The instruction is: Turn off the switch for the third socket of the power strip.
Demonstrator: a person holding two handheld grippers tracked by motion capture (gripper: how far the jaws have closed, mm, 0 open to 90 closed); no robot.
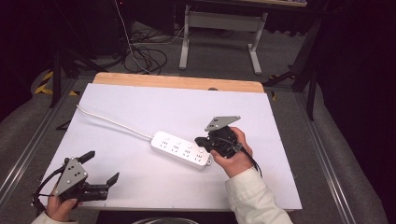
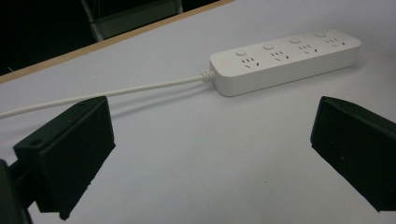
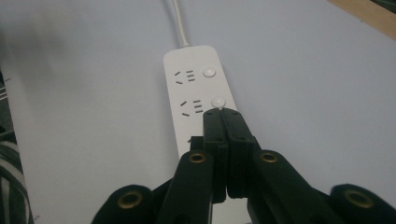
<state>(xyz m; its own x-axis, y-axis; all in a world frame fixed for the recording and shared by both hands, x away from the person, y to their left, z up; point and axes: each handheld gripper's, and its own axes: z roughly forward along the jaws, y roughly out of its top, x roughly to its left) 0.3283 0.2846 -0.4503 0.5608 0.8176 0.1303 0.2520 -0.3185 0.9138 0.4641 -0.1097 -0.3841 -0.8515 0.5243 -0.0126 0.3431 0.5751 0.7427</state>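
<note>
A white power strip with several sockets and round buttons lies near the middle of the white table top. Its white cord runs off to the far left. My right gripper hangs over the strip's right end, held by a hand in a white sleeve. In the right gripper view the two jaws are pressed together with nothing between them, and the right gripper has its tips just above the power strip, beside a button. My left gripper stands wide open at the near left corner, facing the power strip from a distance.
A wooden edge runs along the far side of the table. Beyond it stand the white legs of another desk, with loose cables on the floor. Metal rails flank the table on both sides.
</note>
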